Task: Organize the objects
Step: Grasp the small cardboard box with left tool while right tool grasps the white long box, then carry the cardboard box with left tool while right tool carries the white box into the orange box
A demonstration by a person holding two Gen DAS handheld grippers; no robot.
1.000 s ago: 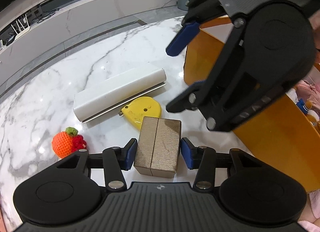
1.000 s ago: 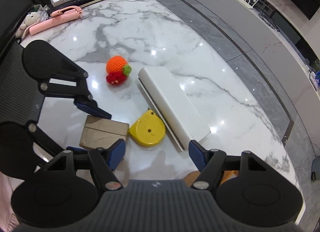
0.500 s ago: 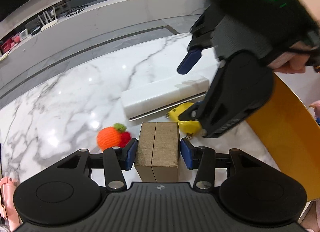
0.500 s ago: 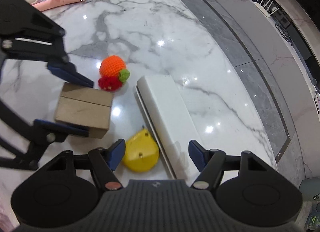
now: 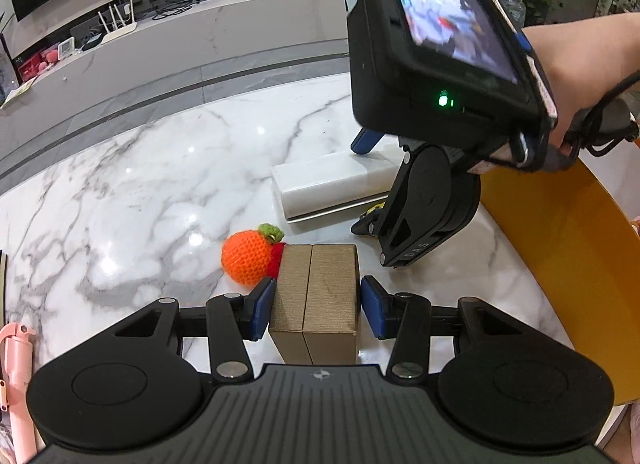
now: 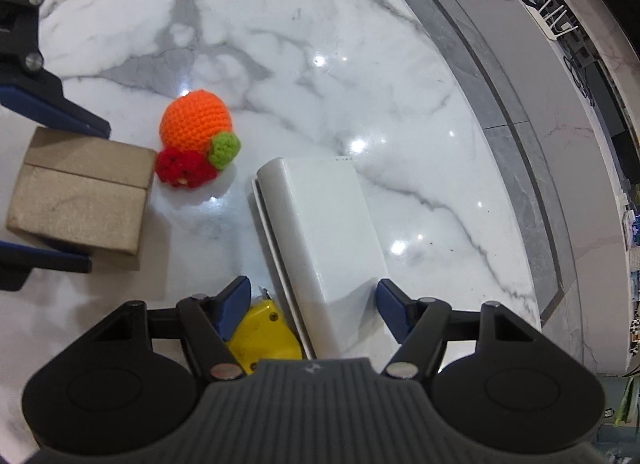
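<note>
Two grippers over a white marble desk (image 6: 360, 43) of scattered things.

The long white rectangular case (image 6: 324, 232) lies between the spread fingers of the right gripper (image 6: 312, 304), unpinched. The left gripper (image 5: 318, 308) pinches the tan cardboard box (image 5: 316, 296), beside the orange crocheted fruit (image 6: 196, 123). The small yellow tape measure (image 6: 264, 332) touches the case.
</note>
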